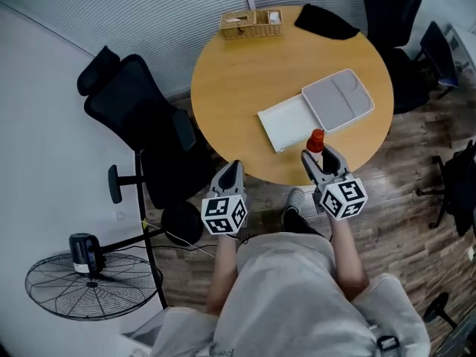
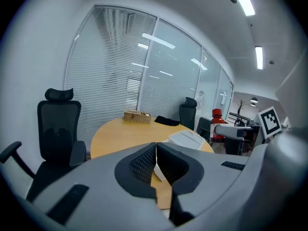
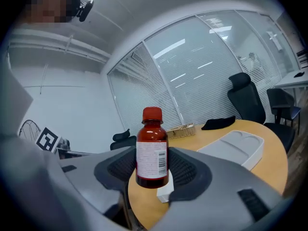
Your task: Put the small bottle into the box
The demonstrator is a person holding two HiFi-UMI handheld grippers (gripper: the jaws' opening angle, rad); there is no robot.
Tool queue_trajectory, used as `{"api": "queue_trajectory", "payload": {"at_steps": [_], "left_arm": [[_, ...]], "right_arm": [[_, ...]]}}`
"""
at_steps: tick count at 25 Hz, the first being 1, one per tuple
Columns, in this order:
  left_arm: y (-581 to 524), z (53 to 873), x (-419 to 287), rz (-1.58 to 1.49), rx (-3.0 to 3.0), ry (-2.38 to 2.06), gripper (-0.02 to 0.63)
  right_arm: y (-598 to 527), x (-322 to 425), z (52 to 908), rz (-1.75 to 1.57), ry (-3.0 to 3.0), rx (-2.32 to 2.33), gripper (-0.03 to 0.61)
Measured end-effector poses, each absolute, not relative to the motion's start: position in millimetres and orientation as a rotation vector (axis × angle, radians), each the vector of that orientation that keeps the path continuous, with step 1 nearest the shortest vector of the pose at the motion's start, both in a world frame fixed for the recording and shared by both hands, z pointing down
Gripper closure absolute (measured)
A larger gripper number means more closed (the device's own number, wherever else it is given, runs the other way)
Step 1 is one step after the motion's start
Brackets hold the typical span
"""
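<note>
My R gripper [image 1: 318,155] clamps the small brown red-capped bottle [image 3: 152,150] upright. The open white plastic box [image 1: 285,123] is at its 11 o'clock. L gripper [image 1: 231,171] closed, empty.

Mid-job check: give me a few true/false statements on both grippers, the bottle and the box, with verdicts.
1. The right gripper grips the bottle. True.
2. The left gripper holds the box. False: its jaws are together with nothing between them.
3. The bottle lies inside the box. False: it stands upright in the right gripper's jaws, at the near edge of the table.
4. The box lies open on the table. True.
</note>
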State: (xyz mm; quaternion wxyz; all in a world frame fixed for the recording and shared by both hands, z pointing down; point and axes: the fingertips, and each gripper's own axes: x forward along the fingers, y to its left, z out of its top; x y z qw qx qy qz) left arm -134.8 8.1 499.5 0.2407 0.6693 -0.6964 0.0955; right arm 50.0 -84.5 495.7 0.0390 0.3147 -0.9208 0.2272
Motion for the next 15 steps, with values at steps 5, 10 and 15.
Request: {"api": "queue_trajectory", "payload": {"at_steps": [5,10,15], "left_arm": [[1.1,501.6,-146.3,0.326,1.751,-1.96,0.584],[-11.2,503.5,-144.6,0.359,1.742,-1.959,0.584],[-35.2,506.3,-131.9,0.367,1.788,-1.918,0.584]], "right_arm": [[-115.7,34.0,512.5,0.774,-2.84,0.886,0.357],[-127.2,28.8,522.3,0.806,-2.835,0.868,0.357],[-132.3,48.0,530.4,0.825,-2.803,0.932,0.357]]}}
